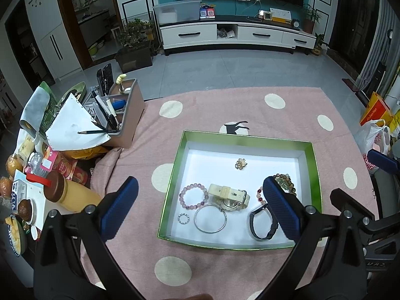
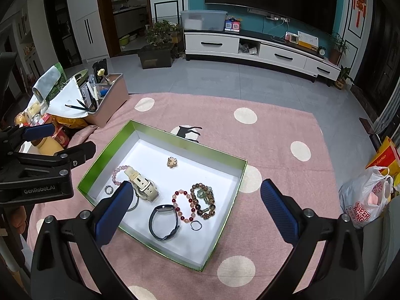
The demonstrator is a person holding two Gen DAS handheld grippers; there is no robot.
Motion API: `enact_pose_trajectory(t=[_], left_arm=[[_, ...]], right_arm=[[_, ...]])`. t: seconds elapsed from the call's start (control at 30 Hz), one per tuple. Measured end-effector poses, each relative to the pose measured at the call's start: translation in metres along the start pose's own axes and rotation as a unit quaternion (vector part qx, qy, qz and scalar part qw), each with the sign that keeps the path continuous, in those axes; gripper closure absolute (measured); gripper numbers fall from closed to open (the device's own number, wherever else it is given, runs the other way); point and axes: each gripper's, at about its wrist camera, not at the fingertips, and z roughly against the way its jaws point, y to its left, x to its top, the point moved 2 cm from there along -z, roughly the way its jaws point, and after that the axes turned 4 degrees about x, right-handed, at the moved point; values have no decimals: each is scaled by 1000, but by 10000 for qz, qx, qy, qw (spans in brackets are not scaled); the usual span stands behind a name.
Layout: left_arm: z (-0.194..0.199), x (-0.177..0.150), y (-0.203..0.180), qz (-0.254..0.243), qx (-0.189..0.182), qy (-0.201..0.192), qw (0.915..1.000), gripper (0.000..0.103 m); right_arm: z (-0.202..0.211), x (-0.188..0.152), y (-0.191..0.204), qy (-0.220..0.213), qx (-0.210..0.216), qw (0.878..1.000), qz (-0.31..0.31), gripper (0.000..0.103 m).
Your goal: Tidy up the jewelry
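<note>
Left tool (image 1: 200, 207) and right tool (image 2: 196, 206): both hovering with fingers spread wide, gripping nothing, over the shallow green-rimmed white cardboard box (image 2: 105, 155). The box is lying on the pink polka-dot cloth (image 2: 275, 130) covering the worktop. Lying inside it: black fitness band (image 2: 163, 221), thin silver bangle (image 1: 210, 218), cream-strapped wristwatch (image 2: 142, 186), pale pink bead bracelet (image 1: 193, 195), red bead bracelet (image 2: 183, 207), brown wooden bead strand (image 2: 203, 201). Farther back, apart from the others: small gold flower brooch (image 2: 172, 162).

Jewelry (image 1: 228, 197) in box (image 1: 172, 182) on cloth (image 1: 140, 200)
</note>
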Motion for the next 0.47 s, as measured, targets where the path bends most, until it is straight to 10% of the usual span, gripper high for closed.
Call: enact_pose_trajectory(t=[0.47], left_arm=[[-7,-4,2,25,104,89,9999,2]], right_arm=[[-1,0,0,4,10,10000,1,1]])
